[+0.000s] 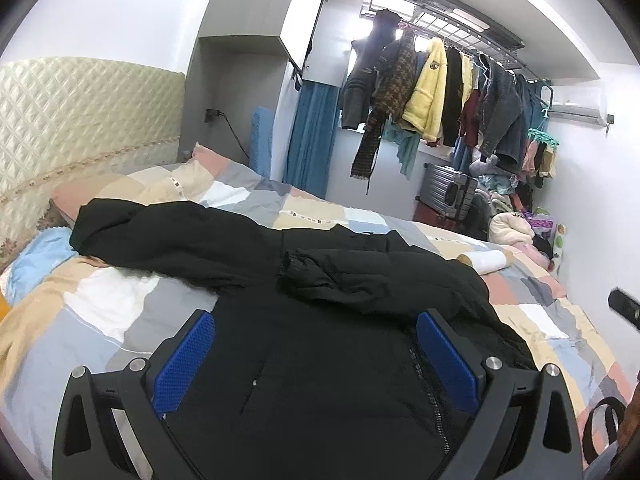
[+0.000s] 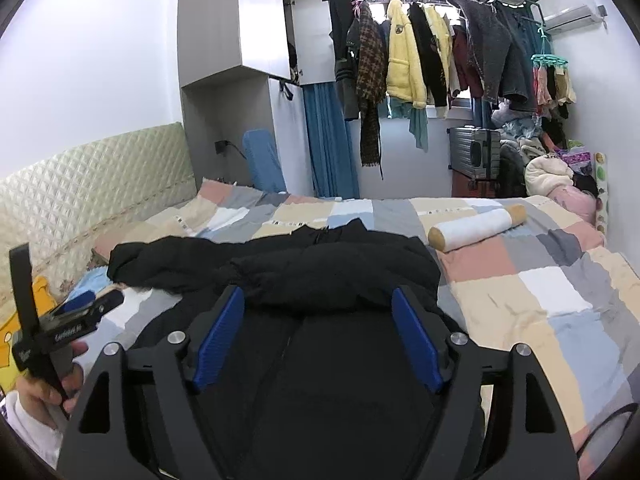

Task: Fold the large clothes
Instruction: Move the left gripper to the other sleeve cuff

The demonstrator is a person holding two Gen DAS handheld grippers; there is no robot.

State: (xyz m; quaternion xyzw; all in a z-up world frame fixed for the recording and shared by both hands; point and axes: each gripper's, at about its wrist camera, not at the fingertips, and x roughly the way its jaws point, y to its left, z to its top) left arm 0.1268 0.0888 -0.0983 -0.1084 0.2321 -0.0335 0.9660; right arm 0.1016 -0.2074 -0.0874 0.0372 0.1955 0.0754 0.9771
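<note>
A large black padded jacket (image 1: 320, 320) lies spread on the patchwork bed cover (image 1: 100, 320), zipper up, with one sleeve (image 1: 348, 272) folded across its chest and its hood toward the headboard. My left gripper (image 1: 316, 332) is open above the jacket's lower body, holding nothing. The jacket also shows in the right wrist view (image 2: 332, 280). My right gripper (image 2: 318, 308) is open over the jacket's hem, holding nothing. The left gripper's body (image 2: 76, 320) shows at the left of the right wrist view, held by a hand.
A quilted headboard (image 1: 80, 120) stands at the left. A white roll with tan ends (image 2: 476, 230) lies on the bed right of the jacket. A rack of hanging clothes (image 2: 432, 48), a suitcase (image 2: 476, 156) and a clothes pile (image 2: 556, 172) fill the far wall.
</note>
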